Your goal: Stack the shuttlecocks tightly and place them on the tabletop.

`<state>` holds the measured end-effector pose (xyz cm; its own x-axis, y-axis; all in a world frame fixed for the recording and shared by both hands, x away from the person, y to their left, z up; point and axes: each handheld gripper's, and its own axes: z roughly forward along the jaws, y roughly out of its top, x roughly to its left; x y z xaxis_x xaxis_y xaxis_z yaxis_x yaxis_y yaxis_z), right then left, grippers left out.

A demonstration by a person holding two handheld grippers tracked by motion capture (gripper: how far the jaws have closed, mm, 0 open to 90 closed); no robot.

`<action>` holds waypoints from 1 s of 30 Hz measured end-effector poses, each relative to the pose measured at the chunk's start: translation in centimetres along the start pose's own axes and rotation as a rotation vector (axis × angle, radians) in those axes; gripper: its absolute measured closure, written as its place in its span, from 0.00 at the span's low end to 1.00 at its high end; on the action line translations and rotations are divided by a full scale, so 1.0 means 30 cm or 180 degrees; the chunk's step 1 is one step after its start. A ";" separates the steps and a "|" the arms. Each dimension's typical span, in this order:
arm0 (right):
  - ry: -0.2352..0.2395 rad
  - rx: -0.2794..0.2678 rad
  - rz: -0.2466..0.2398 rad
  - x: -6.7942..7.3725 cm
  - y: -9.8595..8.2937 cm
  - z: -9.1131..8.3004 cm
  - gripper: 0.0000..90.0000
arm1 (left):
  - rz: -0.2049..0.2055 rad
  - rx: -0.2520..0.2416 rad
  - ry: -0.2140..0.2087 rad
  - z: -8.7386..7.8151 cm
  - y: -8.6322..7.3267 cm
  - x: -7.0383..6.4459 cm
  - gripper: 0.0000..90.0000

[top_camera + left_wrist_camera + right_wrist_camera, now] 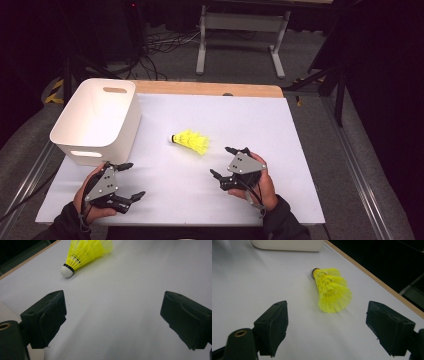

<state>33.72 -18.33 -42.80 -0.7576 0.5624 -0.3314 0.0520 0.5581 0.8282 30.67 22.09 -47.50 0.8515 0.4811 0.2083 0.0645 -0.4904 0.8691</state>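
Observation:
A stack of yellow shuttlecocks [190, 141] lies on its side on the white table sheet, white cork tip pointing left. From the left gripper view the shuttlecocks [85, 253] lie far ahead at the upper left; from the right gripper view the shuttlecocks [332, 291] lie just ahead with the skirt toward me. My left gripper [128, 180] rests open at the front left, near the basket. My right gripper [223, 161] is open just in front and to the right of the shuttlecocks, apart from them. Both hold nothing.
A white plastic basket [125, 112] with handle slots stands at the table's left, its wall close behind my left gripper. The wooden table edge [210, 89] runs along the back. Beyond it are a grey table frame and cables on the floor.

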 end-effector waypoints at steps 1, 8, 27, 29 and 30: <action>-0.0002 0.0002 -0.0004 0.000 -0.003 -0.002 0.21 | 0.0001 0.0002 0.0005 0.000 0.000 0.000 0.08; -0.0084 0.0008 -0.0014 -0.001 -0.033 -0.025 0.18 | 0.0003 -0.0001 0.0010 -0.001 0.000 0.001 0.08; -0.0250 -0.0011 -0.0022 0.000 -0.091 -0.066 0.15 | 0.0001 -0.0006 0.0025 -0.004 0.000 0.001 0.08; -0.0256 0.0004 -0.0011 -0.001 -0.097 -0.069 0.15 | 0.0003 -0.0003 0.0023 -0.004 0.000 0.000 0.08; -0.0262 0.0013 -0.0008 -0.001 -0.099 -0.069 0.15 | 0.0004 -0.0001 0.0024 -0.004 0.000 0.000 0.08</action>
<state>32.24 -21.29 -44.31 -0.7017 0.6091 -0.3697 0.0528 0.5619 0.8255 30.61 22.17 -47.44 0.8477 0.4860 0.2129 0.0632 -0.4908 0.8690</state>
